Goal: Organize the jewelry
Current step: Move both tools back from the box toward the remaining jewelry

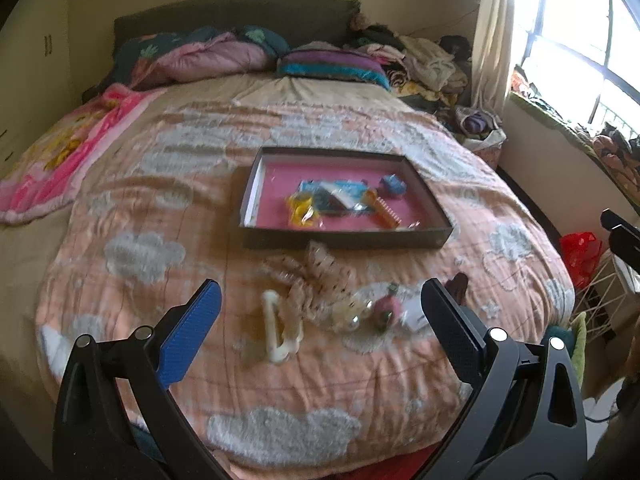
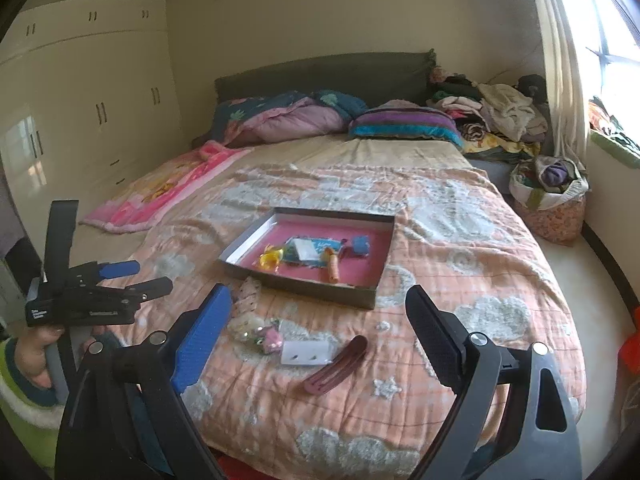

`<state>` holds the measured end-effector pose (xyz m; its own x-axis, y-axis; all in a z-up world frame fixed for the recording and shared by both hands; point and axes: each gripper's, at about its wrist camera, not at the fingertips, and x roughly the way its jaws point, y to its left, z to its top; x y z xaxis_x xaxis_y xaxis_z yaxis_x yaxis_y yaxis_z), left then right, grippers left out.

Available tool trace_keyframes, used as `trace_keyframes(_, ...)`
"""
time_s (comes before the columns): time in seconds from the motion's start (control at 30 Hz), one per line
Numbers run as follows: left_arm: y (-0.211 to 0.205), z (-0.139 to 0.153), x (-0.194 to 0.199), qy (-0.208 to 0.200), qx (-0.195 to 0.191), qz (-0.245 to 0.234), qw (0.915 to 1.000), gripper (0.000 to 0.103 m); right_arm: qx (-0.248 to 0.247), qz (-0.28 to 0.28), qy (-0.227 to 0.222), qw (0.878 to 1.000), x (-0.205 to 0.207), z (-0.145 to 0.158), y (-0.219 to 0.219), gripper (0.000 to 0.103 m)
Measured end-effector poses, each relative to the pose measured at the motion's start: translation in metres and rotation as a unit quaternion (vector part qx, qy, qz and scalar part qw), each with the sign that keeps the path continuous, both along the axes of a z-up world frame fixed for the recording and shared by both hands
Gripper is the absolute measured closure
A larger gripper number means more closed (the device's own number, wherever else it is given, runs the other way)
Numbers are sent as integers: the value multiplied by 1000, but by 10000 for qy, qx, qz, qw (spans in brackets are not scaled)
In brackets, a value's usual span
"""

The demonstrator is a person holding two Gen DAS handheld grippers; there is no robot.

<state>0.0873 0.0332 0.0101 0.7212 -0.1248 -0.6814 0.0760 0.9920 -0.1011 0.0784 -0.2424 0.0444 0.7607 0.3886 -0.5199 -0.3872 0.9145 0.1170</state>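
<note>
Hovering wide-fingered, nothing between them: left gripper (image 1: 320, 316), right gripper (image 2: 320, 332). Lying loose on the bed (image 2: 460, 264) beyond: jewelry pile (image 1: 320, 300), hair clip (image 2: 336, 364). Sitting farther back: tray (image 1: 344, 238).

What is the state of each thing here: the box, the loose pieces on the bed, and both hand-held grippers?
Box: open, no lid, lying flat on the blanket, several items inside.
Dark red hair clip: on the blanket, outside the box.
White earring card: flat on the blanket, outside the box.
Cream hair clip: on the blanket, outside the box.
Left hand-held gripper: open, holding nothing.
Right hand-held gripper: open, holding nothing.
</note>
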Motion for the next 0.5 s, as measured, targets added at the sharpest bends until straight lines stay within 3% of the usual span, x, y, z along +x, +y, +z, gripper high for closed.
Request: trace_keyframes(0.5,10,-50,15,513,7,25,9987,10,-49,379,425,9984,16,-33,24,15)
